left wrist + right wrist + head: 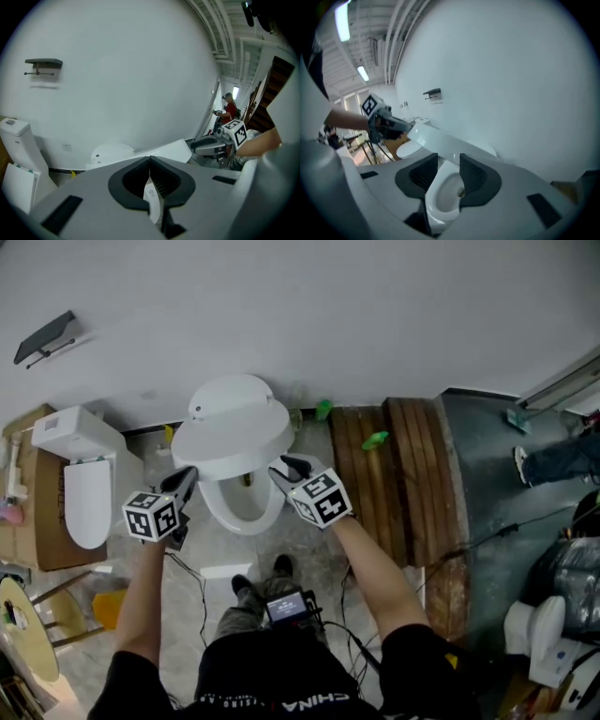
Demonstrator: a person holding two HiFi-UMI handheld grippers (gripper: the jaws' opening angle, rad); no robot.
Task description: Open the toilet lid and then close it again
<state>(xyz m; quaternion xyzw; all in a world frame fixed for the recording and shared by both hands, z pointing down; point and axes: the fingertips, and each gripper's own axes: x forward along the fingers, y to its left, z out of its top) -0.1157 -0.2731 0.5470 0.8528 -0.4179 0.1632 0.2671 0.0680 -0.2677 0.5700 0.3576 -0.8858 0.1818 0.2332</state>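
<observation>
The left gripper [189, 476] is clenched on nothing at 9 o'clock of the toilet lid [234, 432]. The right gripper [287, 468] is held released at 3 o'clock, the lid's rim across its tips. The lid is seen half raised over the toilet bowl [246, 505].

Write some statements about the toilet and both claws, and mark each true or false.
1. The lid is partly raised, and the bowl shows beneath it. True.
2. The left claw has its jaws wide apart. False: its jaws are together, with nothing held between them.
3. The right claw has its jaws apart. True.
4. In the head view, the dark wall shelf hangs to the right of the toilet. False: it hangs on the wall to the left.
</observation>
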